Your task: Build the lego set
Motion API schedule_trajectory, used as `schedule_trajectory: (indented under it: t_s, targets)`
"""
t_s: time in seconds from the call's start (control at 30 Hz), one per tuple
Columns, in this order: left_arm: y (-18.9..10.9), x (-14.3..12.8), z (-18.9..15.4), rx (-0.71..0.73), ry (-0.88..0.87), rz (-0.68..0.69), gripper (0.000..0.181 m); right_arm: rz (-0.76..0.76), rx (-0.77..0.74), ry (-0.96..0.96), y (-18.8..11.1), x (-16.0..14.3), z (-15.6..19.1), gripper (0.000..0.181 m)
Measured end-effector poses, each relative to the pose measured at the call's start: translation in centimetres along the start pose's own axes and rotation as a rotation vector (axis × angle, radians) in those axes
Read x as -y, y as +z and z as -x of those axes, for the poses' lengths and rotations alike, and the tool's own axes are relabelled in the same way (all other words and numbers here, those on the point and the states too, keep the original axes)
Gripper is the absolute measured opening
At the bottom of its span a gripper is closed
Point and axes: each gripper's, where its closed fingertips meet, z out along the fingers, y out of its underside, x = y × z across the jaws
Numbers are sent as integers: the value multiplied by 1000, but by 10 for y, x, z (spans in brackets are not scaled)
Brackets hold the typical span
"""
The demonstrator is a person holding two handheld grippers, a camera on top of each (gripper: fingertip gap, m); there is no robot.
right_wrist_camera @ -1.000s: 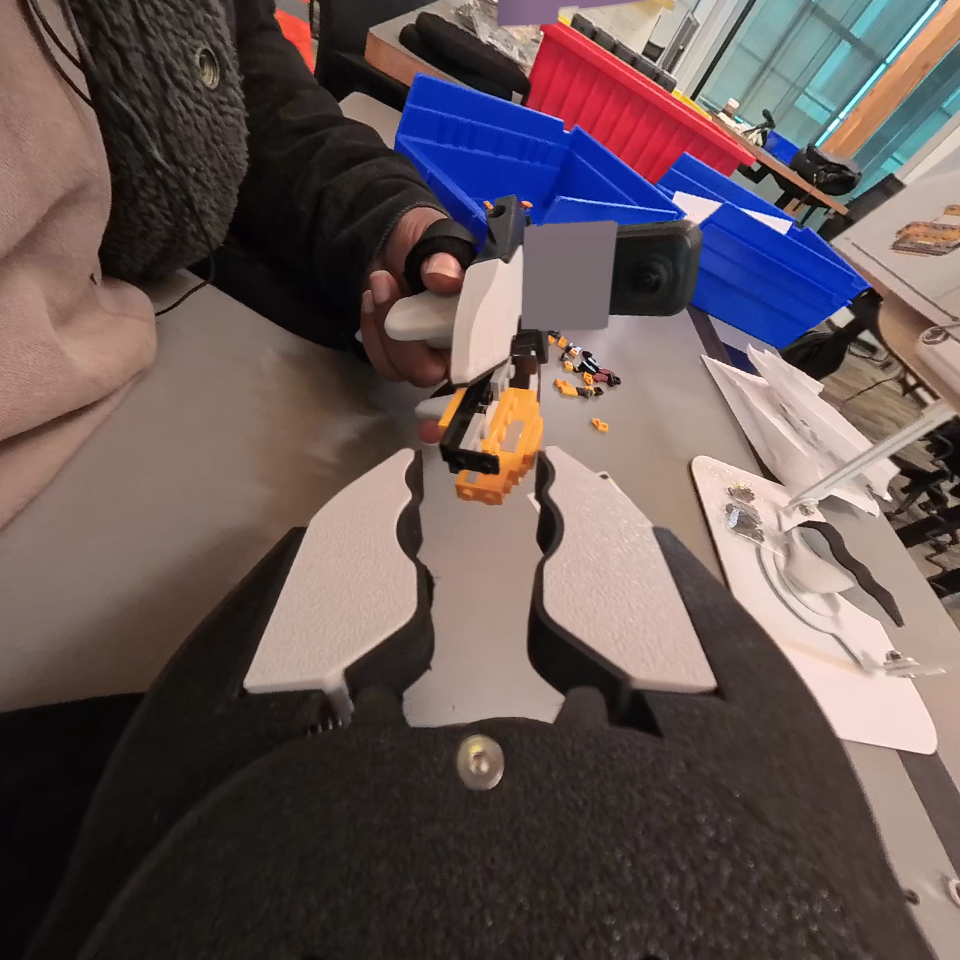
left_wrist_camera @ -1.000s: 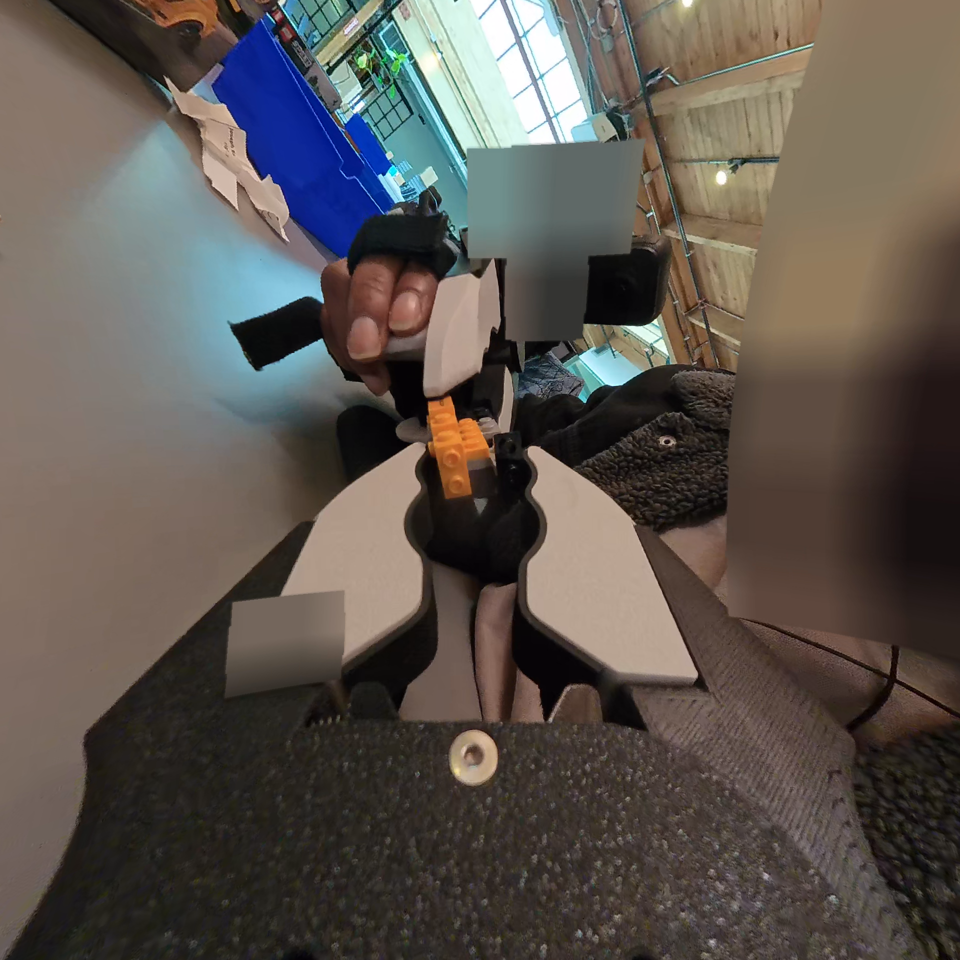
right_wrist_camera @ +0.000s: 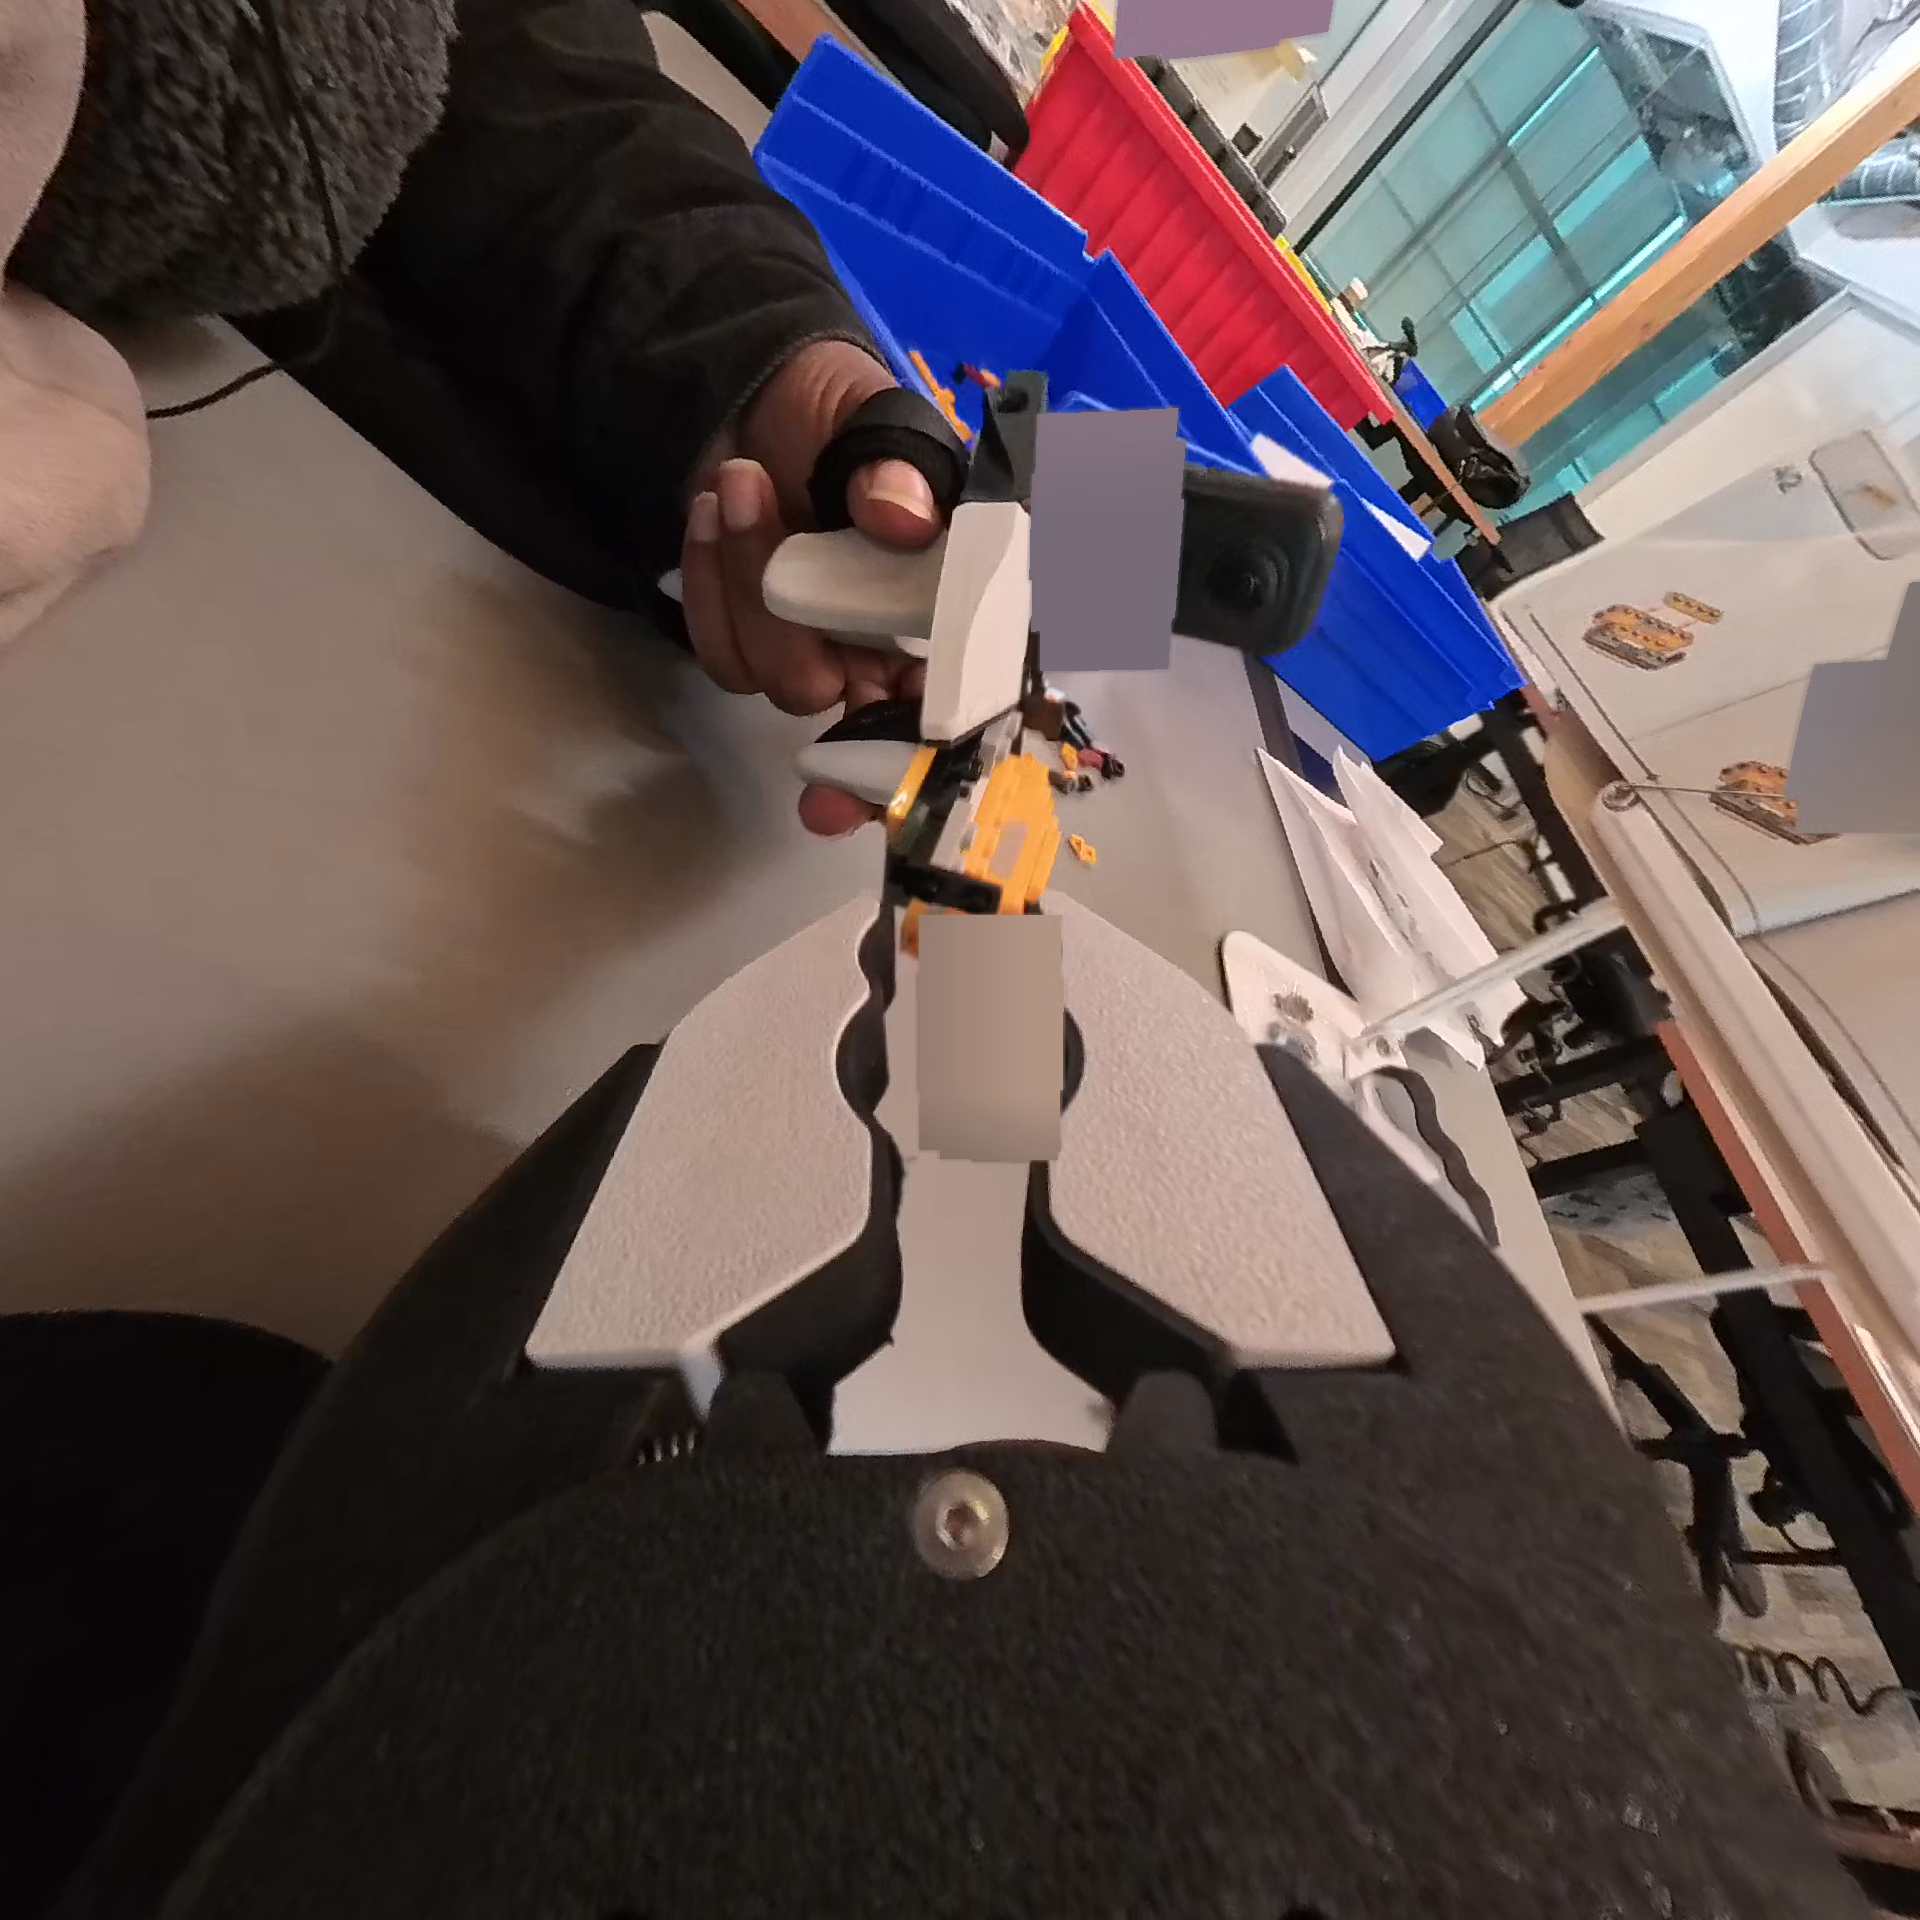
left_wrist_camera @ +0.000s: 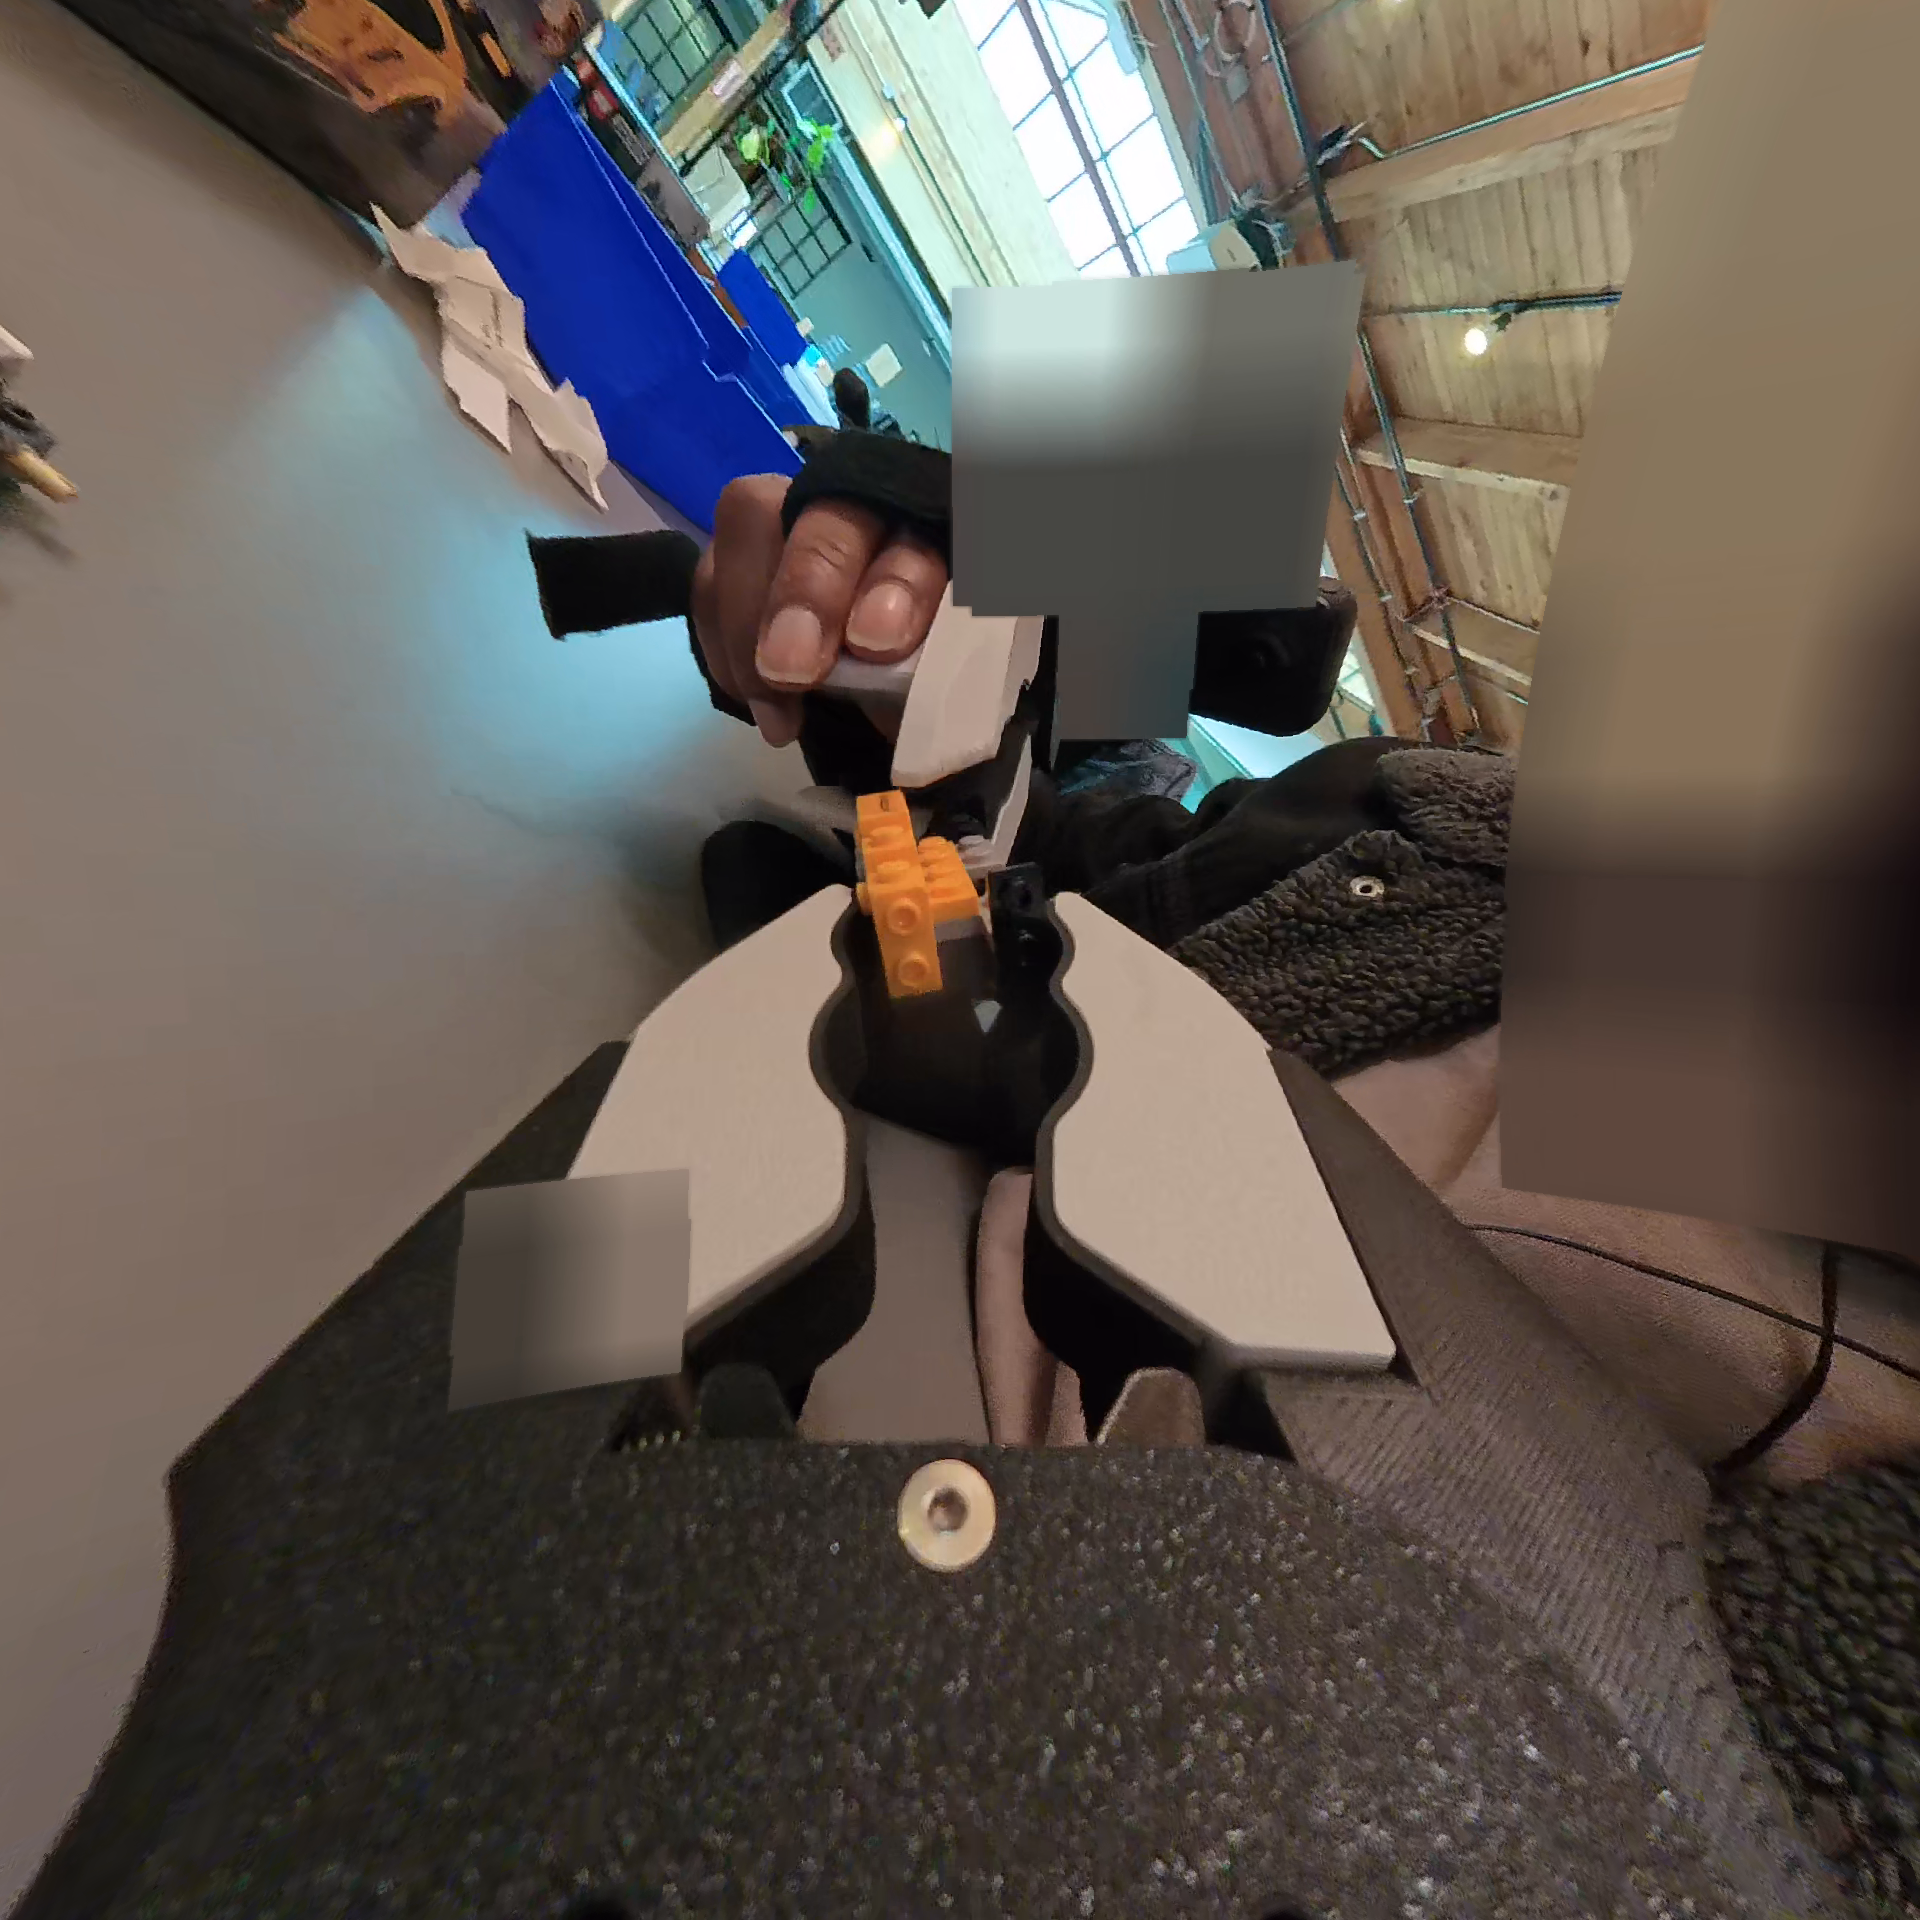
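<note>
An orange, black and grey lego assembly (left_wrist_camera: pixel 914 904) hangs in the air between my two grippers, which face each other. My left gripper (left_wrist_camera: pixel 951 914) is shut on its near end, with an orange brick and a black piece (left_wrist_camera: pixel 1016 920) between the tips. My right gripper (right_wrist_camera: pixel 971 925) is shut on the other end of the same assembly (right_wrist_camera: pixel 997 831). A blur patch covers part of that grip. Each gripper also shows in the other's view, held by a hand: the right gripper in the left wrist view (left_wrist_camera: pixel 940 821), the left gripper in the right wrist view (right_wrist_camera: pixel 961 764).
Below is the grey table (right_wrist_camera: pixel 364 831). Several small loose lego pieces (right_wrist_camera: pixel 1081 764) lie on it beyond the grippers. Blue bins (right_wrist_camera: pixel 935 239) and a red bin (right_wrist_camera: pixel 1184 208) stand behind. Paper sheets (right_wrist_camera: pixel 1371 883) and a white stand (right_wrist_camera: pixel 1309 1018) lie to the right. Only a small space, under 4 cm, lies between the two pairs of fingers.
Both grippers have tilted a little while still holding the assembly between them. The assembly stays at about the same place in both views.
</note>
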Motion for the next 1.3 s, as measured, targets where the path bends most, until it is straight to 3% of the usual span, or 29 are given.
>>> schedule_trajectory:
  t_s: [0.1,0.17,0.3,0.37,0.6,0.8,1.3]
  targets:
    - [-5,6,1,42,69,-22,30,1,6,94,-5,-5,-6,35]
    - [-6,8,4,107,175,-15,30,-53,71,286,-11,-3,-8,42]
    - [-7,7,11,305,511,55,30,-180,13,553,-21,-4,-36,27]
    - [-5,5,14,385,659,95,30,-165,-5,655,-18,-10,-43,25]
    - [-4,-5,32,583,953,240,30,-111,65,774,4,-16,-26,26]
    - [-5,-7,38,666,1059,292,30,-100,69,759,8,-17,-21,28]
    - [-3,-6,30,650,1099,279,30,-111,102,758,5,-21,-19,31]
